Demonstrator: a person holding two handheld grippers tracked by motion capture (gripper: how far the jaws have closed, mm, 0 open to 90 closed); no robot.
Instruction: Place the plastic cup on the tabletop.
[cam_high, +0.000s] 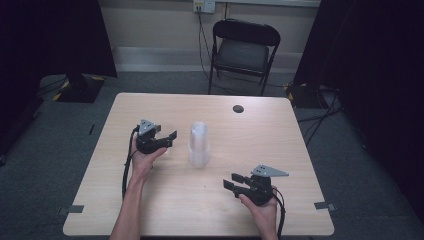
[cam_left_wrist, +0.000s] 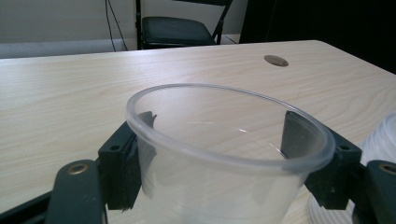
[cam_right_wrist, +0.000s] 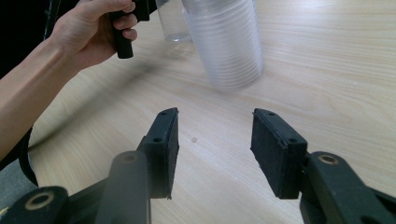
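Note:
A stack of clear plastic cups (cam_high: 198, 145) stands mid-table, and its ribbed side (cam_right_wrist: 226, 42) rises ahead in the right gripper view. My left gripper (cam_high: 167, 134) sits just left of the stack. Its jaws press both sides of a single clear cup (cam_left_wrist: 219, 186), whose rim curves between them, so the left gripper (cam_left_wrist: 219, 133) is shut on it. That cup (cam_right_wrist: 172, 21) stands on the table beside the stack. My right gripper (cam_high: 230, 180) rests near the front right, pointing toward the stack. It (cam_right_wrist: 215, 140) is open with bare wood between its pads.
A dark round grommet (cam_high: 238, 108) marks the table's far side. Beyond the far edge stands a black folding chair (cam_high: 243, 50), with cables on the floor around it. Black curtains hang at both sides. The wooden table (cam_high: 150, 205) has bare room along its front.

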